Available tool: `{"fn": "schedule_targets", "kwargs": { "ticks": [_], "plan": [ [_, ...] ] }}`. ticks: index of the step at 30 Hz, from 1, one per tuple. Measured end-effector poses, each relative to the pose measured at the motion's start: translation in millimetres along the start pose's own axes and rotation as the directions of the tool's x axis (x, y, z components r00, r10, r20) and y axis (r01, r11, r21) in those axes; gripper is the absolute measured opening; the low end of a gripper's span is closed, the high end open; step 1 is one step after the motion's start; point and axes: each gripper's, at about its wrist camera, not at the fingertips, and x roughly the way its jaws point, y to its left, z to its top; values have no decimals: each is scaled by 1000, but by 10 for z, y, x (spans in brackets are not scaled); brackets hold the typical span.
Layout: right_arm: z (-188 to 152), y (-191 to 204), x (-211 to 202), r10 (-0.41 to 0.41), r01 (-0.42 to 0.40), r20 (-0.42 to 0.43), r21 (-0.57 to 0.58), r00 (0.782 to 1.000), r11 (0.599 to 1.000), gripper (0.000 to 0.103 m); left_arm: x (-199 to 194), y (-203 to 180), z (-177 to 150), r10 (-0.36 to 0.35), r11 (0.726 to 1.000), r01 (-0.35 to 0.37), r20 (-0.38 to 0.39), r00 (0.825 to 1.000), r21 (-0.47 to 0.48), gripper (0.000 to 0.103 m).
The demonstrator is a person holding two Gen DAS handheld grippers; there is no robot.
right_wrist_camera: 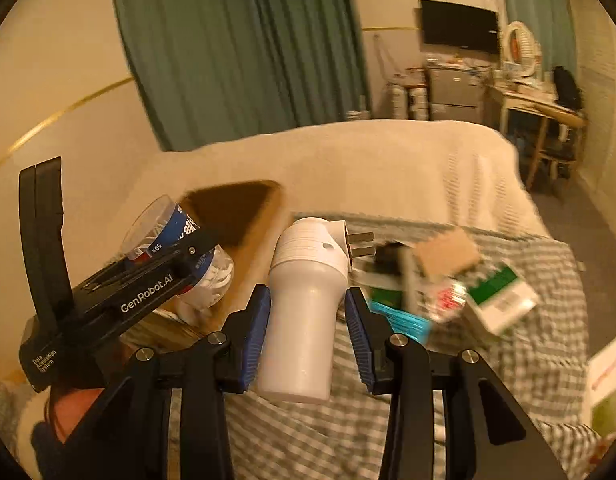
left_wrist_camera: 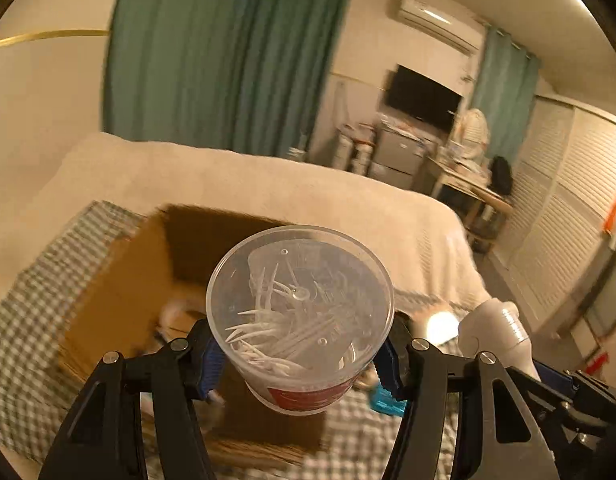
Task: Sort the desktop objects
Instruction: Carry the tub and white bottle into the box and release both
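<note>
Left gripper (left_wrist_camera: 300,354) clamps a clear floss-pick tub (left_wrist_camera: 300,312); right gripper (right_wrist_camera: 308,320) clamps a white plug adapter (right_wrist_camera: 304,300) above the checked cloth (right_wrist_camera: 348,432).

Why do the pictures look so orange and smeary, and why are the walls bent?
Left wrist view: warm indoor light, fisheye lens curving the walls, motion blur on the cardboard box, while the held clear tub stays sharp. Right wrist view: same tint, white plug device crisp, boxes on the checked cloth smeared.

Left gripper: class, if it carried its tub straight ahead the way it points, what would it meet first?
Probably the open cardboard box beyond the tub held by the left gripper; depth is unclear.
</note>
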Motion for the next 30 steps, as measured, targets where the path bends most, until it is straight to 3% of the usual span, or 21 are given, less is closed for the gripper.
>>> {"fn": "schedule_targets", "kwargs": {
  "ticks": [5,8,12,17,18,19,20,21,26,30],
  "plan": [
    [323,492,416,85,-85,-4,-48,996,995,38,218,570,65,120,992,-120,-3,993,-50,63],
    [429,697,726,121,-122,-25,-72,992,990,38,451,751,-58,139,988,-142,-50,989,-65,63],
    [533,816,1195,153,-157,-71,-48,986,986,38,671,827,-148,151,986,-155,-86,985,-52,63],
    [584,771,1502,163,-165,-80,-13,983,986,40,790,803,-228,172,983,-178,-119,978,-37,64],
    [584,771,1502,163,-165,-80,-13,983,986,42,783,789,-243,183,982,-188,-126,975,-33,69],
    [594,768,1513,167,-168,-72,-3,983,986,49,771,791,-253,196,979,-201,-132,972,-27,82],
    [621,707,1473,162,-161,-42,22,986,987,66,738,786,-270,216,975,-221,-134,967,-24,87],
    [621,707,1473,162,-161,-42,22,986,987,70,693,757,-271,239,970,-243,-126,963,-18,91],
    [631,533,1058,112,-113,36,27,993,993,71,392,476,-225,262,965,-260,-73,962,34,92],
    [493,310,472,32,-33,89,10,995,999,71,144,-39,-283,172,981,-167,-42,984,100,95]
  ]
}}
